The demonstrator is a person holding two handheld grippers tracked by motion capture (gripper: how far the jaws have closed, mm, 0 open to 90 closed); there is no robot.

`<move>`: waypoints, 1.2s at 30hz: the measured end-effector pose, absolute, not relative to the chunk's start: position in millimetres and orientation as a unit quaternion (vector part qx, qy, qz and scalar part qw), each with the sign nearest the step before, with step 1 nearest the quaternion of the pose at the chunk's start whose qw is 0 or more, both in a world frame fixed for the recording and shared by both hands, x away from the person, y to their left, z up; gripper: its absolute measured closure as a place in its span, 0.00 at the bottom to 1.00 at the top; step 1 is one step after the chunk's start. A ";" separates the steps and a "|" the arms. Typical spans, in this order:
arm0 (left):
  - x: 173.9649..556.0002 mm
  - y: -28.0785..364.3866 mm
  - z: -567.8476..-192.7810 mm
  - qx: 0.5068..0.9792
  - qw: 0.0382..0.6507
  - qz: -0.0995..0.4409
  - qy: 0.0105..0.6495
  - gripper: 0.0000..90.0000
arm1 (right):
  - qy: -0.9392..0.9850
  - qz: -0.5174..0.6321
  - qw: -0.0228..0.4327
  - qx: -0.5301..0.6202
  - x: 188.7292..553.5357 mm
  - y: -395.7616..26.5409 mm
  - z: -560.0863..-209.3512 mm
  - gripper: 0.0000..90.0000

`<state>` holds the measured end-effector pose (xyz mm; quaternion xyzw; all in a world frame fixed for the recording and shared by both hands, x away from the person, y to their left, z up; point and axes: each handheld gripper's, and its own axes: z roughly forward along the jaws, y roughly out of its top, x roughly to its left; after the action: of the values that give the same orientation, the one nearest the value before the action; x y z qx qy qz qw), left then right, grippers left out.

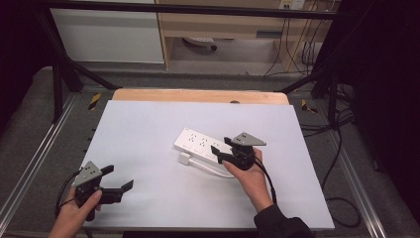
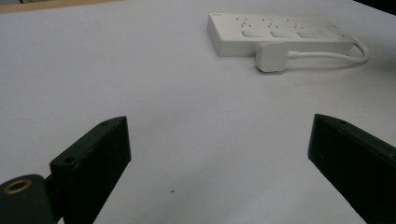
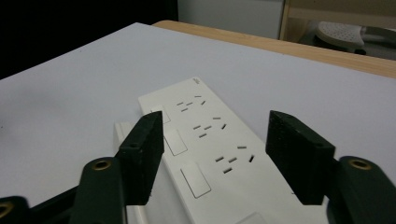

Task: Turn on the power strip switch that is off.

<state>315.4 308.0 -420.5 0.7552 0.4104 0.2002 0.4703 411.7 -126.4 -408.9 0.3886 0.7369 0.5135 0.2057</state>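
A white power strip (image 1: 198,143) with three switches lies flat, slightly right of the middle of the white table top (image 1: 148,129). Its white plug (image 1: 184,158) rests on the table beside its near long side, and the cord (image 1: 213,169) loops back to the strip's right end. My right gripper (image 1: 221,146) hovers at that right end, open; in the right gripper view its jaws (image 3: 217,144) stand apart over the strip (image 3: 205,116) without pressing it. My left gripper (image 1: 119,178) is open over bare table at the near left, pointing toward the strip (image 2: 280,35) and plug (image 2: 271,57).
A wooden table edge (image 1: 198,95) runs along the far side. Black frame bars (image 1: 59,74) and metal rails (image 1: 29,163) flank the table. Cables (image 1: 341,148) trail on the floor at the right. A cabinet (image 1: 109,34) stands behind.
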 end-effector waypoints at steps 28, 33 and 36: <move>315.5 309.0 -420.5 0.754 0.472 0.199 0.412 0.07 | 0.708 0.512 0.247 0.419 406.6 -154.2 -386.8 0.04; 316.4 309.1 -420.2 0.749 0.473 0.201 0.418 0.07 | 0.694 0.520 0.267 0.421 404.3 -162.2 -382.0 0.04; 316.8 308.6 -420.3 0.750 0.471 0.203 0.417 0.07 | 0.685 0.526 0.273 0.424 402.9 -168.7 -378.6 0.05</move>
<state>316.8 308.6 -420.3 0.7499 0.4174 0.2028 0.4715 402.9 -168.7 -378.6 0.4239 0.6848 0.5259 0.2735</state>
